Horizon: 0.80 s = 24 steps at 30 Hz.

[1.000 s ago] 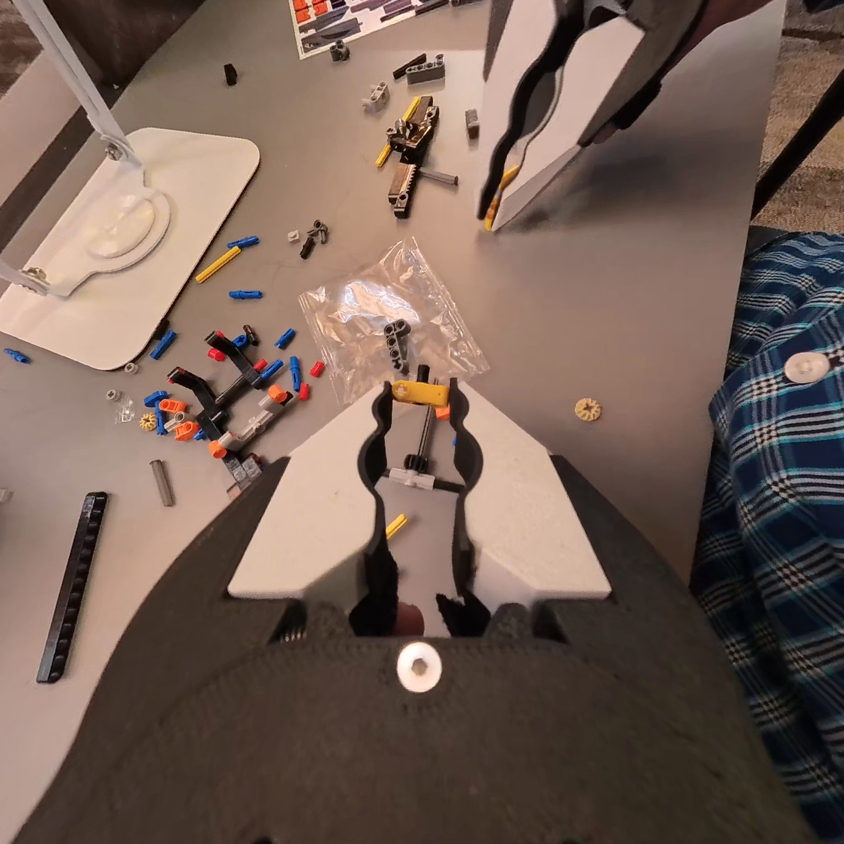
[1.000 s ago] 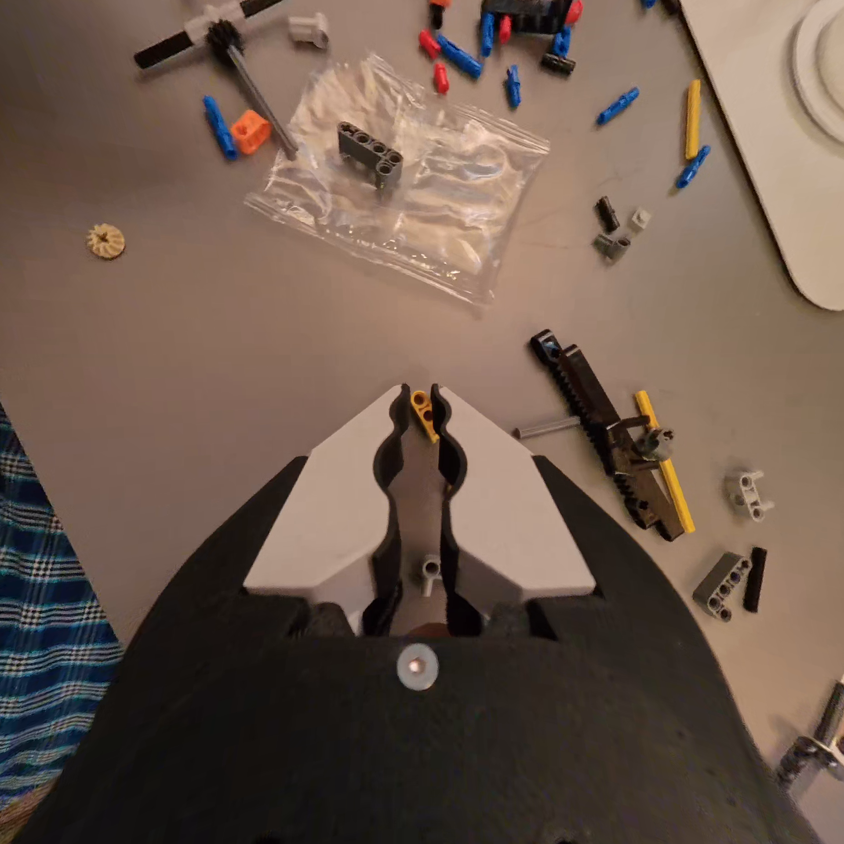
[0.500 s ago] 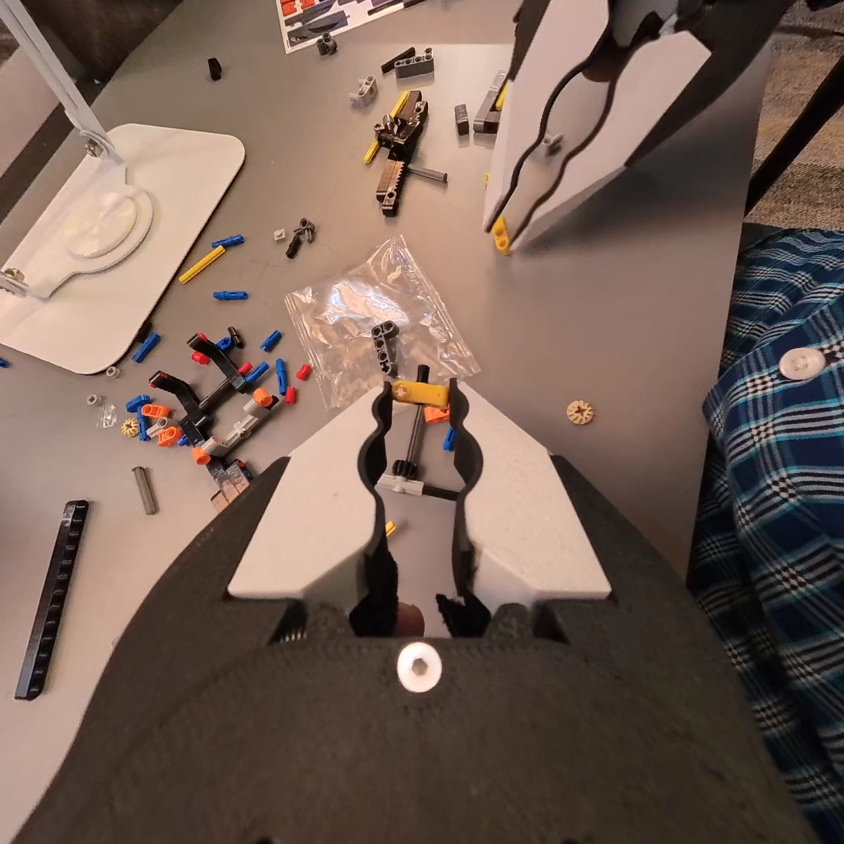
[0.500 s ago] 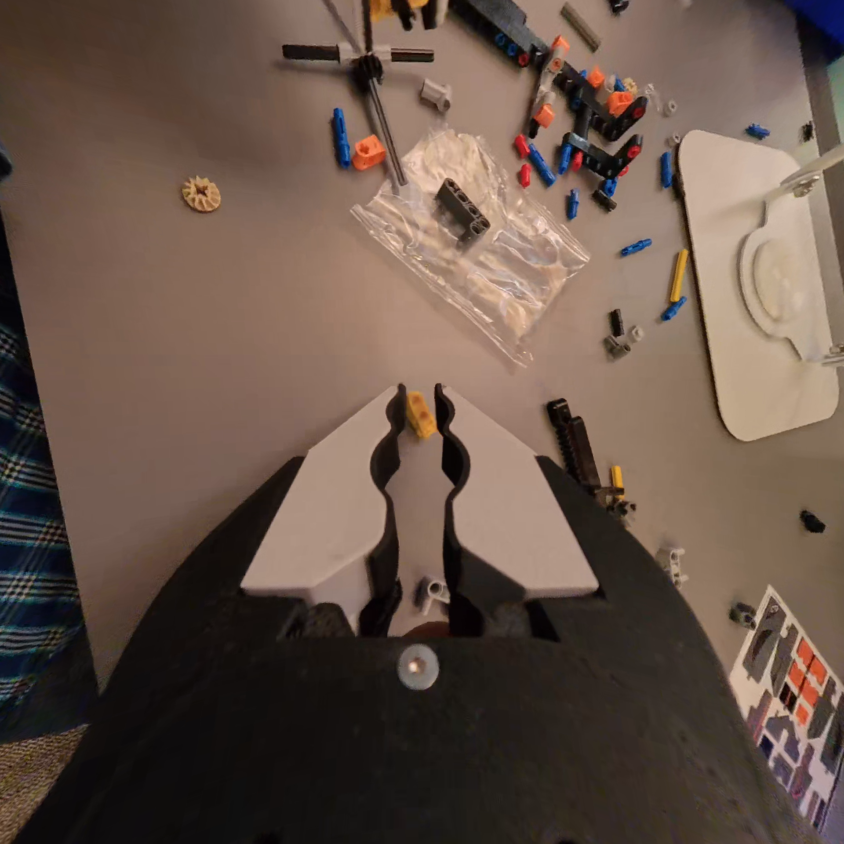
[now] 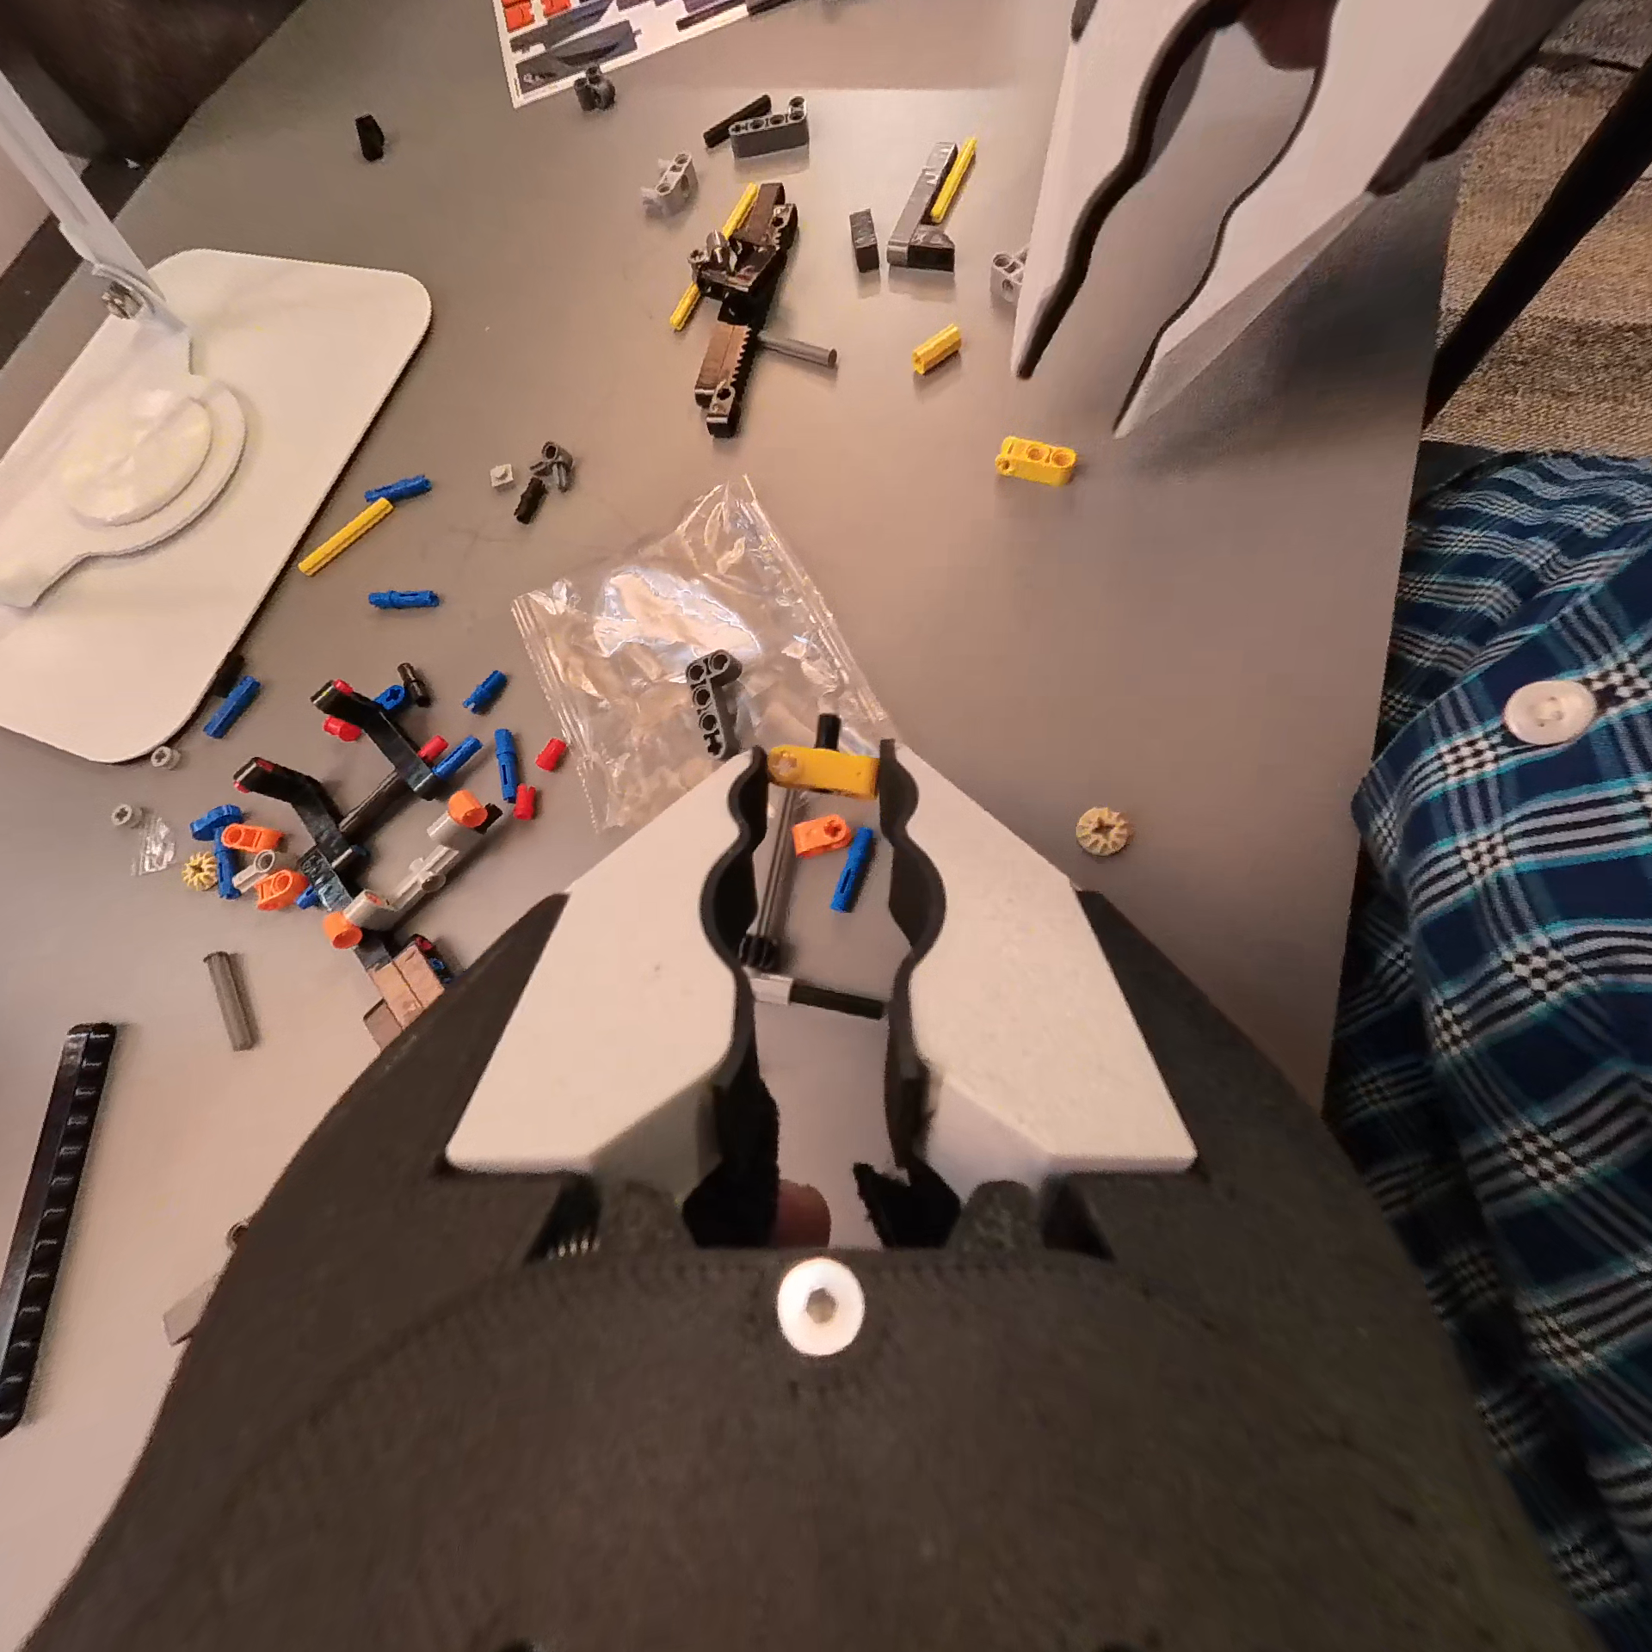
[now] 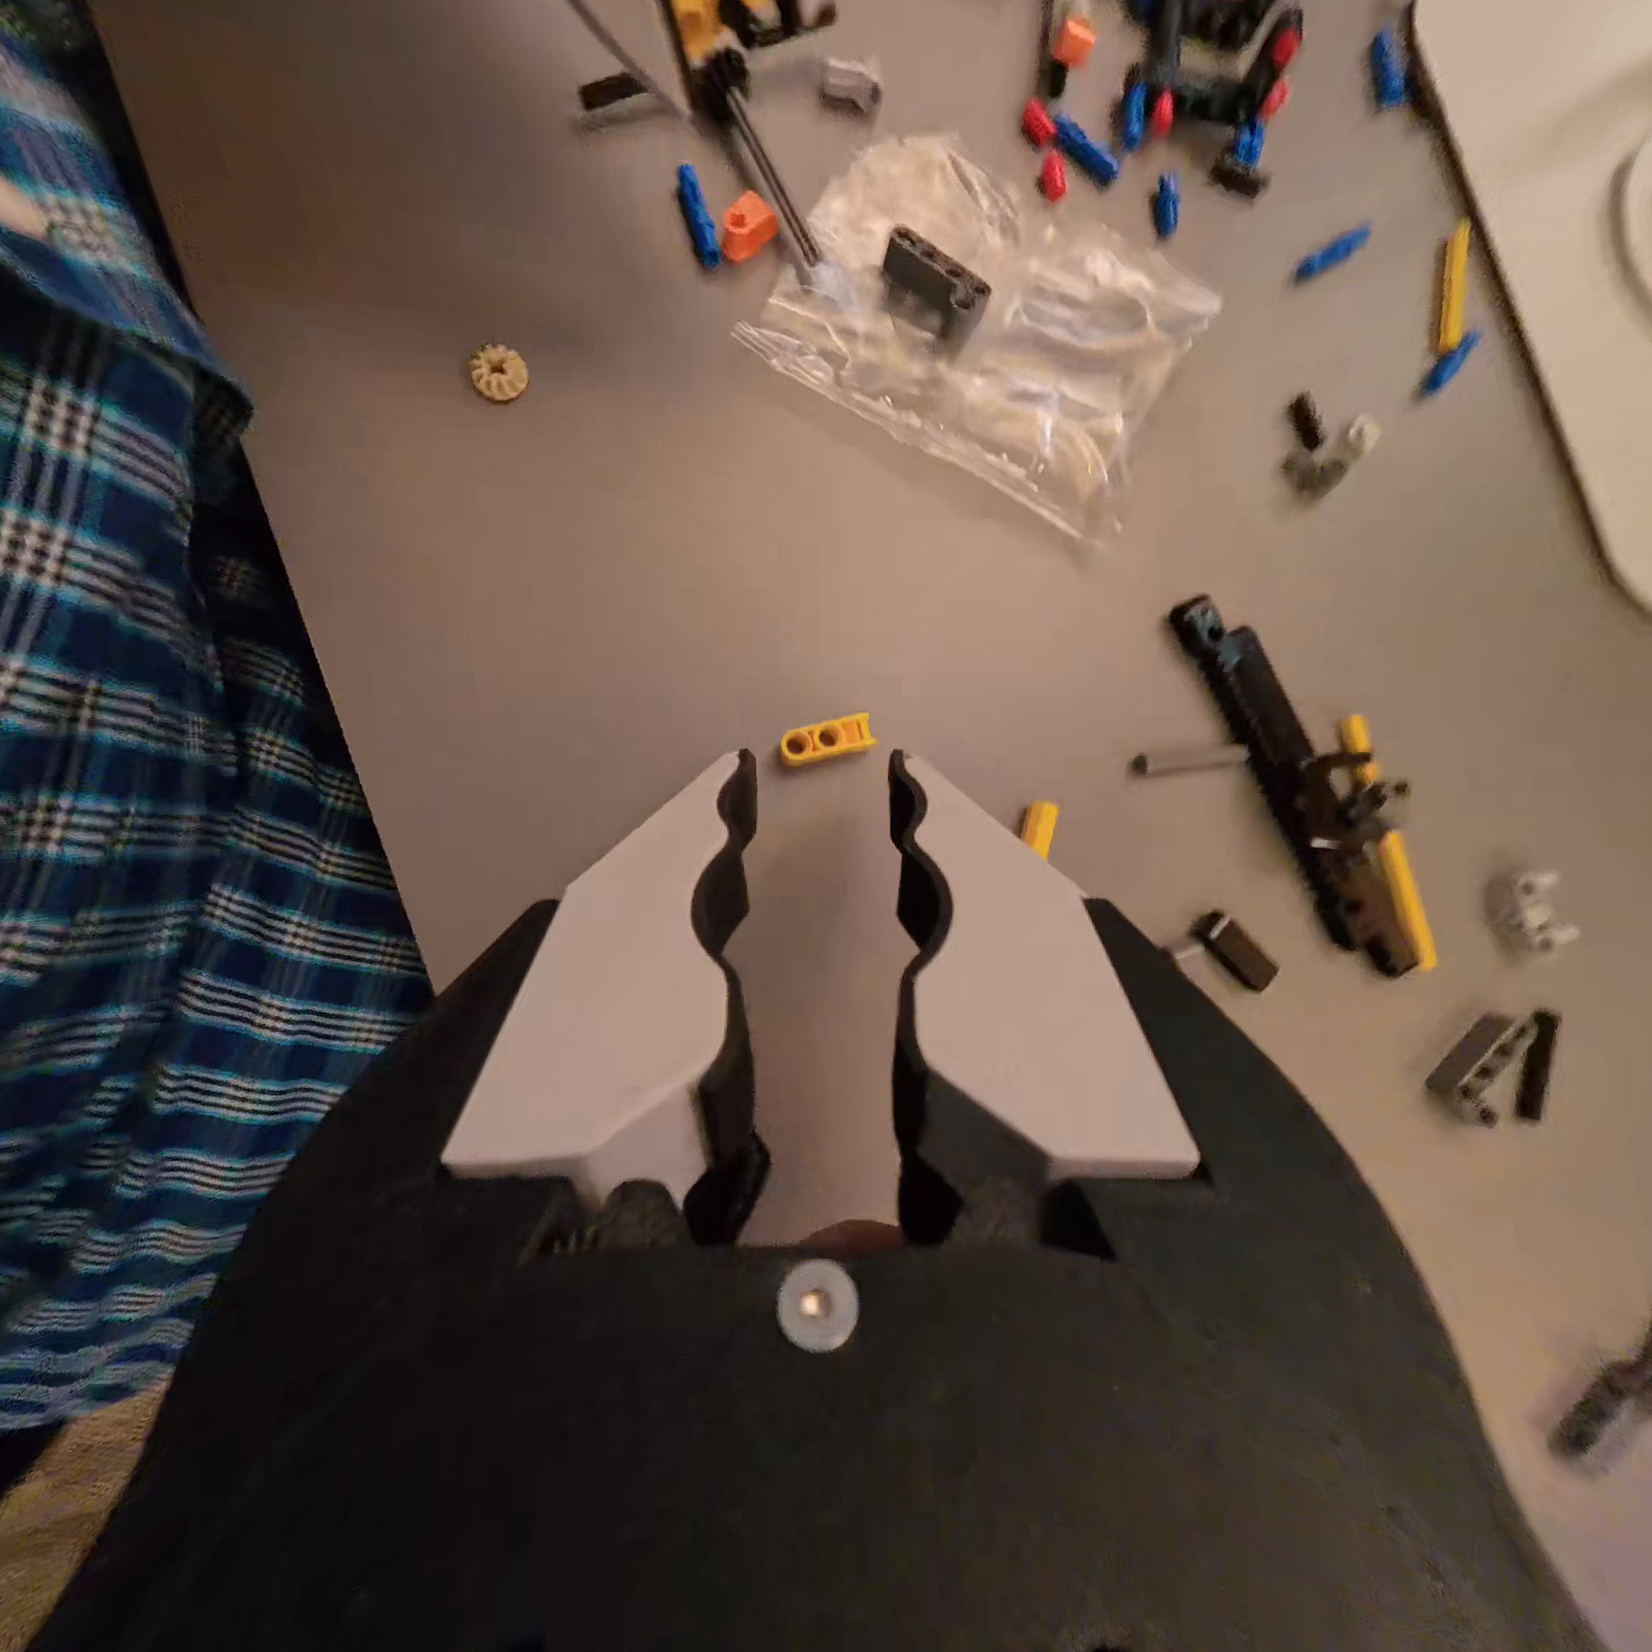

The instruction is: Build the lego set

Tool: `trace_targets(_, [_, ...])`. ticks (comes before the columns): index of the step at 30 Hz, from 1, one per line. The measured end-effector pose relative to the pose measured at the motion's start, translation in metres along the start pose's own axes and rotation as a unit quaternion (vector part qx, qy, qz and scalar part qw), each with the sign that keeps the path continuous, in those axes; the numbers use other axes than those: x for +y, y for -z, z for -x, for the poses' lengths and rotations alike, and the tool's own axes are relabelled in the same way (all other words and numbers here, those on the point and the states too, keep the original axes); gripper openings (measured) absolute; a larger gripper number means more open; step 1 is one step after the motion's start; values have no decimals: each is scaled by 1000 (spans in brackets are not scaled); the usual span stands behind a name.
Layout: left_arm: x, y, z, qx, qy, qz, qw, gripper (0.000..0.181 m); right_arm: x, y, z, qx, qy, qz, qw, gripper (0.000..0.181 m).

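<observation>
Right gripper (image 6: 821, 760): my jaws stood spread with nothing between them; half a second before they had pinched the small yellow beam at their tips.
Small yellow beam (image 6: 827, 740): it lay flat on the desk (image 6: 581, 581) just beyond my right tips, released and apart from both of them.
Left gripper (image 5: 822, 760): my jaws were still pressed on the yellow liftarm (image 5: 822, 769), gripped crosswise at the very tips, as in both earlier frames.
Axle assembly (image 5: 779, 880): it hung from the liftarm down between my left jaws, its black gear near their waist.
Clear bag (image 5: 688, 644): it lay just ahead of my left tips, carrying a dark grey beam (image 5: 712, 693).
Tan gear (image 5: 1104, 831): on the desk, to the right of my left jaws.
</observation>
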<state>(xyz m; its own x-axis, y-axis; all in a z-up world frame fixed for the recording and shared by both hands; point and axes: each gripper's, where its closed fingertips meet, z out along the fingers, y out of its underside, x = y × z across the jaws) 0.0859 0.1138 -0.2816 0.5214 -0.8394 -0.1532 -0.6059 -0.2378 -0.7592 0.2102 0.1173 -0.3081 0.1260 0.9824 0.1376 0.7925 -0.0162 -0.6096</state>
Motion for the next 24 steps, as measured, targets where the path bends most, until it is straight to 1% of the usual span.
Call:
trace_targets(3, [0, -2, -2, 3, 0, -1, 1000, 22, 1, -4, 3, -7, -42, 10, 999, 32])
trace_targets(9, [-3, -4, -5, 7, -2, -3, 1000, 22, 3, -15, 1, -7, -22, 15, 1000, 35])
trace_targets(13, [-4, -4, -5, 6, -2, -3, 1000, 22, 2, -18, 0, -19, -2, 15, 1000, 25])
trace_targets(20, [-3, -5, -6, 8, -1, -2, 1000, 22, 0, -15, -3, -34, 4, 10, 999, 30])
trace_targets(23, [-3, -7, -7, 10, -2, -1, 1000, 22, 2, -18, -3, -43, 14, 21, 999, 26])
trace_targets(24, [-4, -7, -7, 10, -2, -1, 1000, 22, 3, -18, -2, -49, 15, 23, 998, 22])
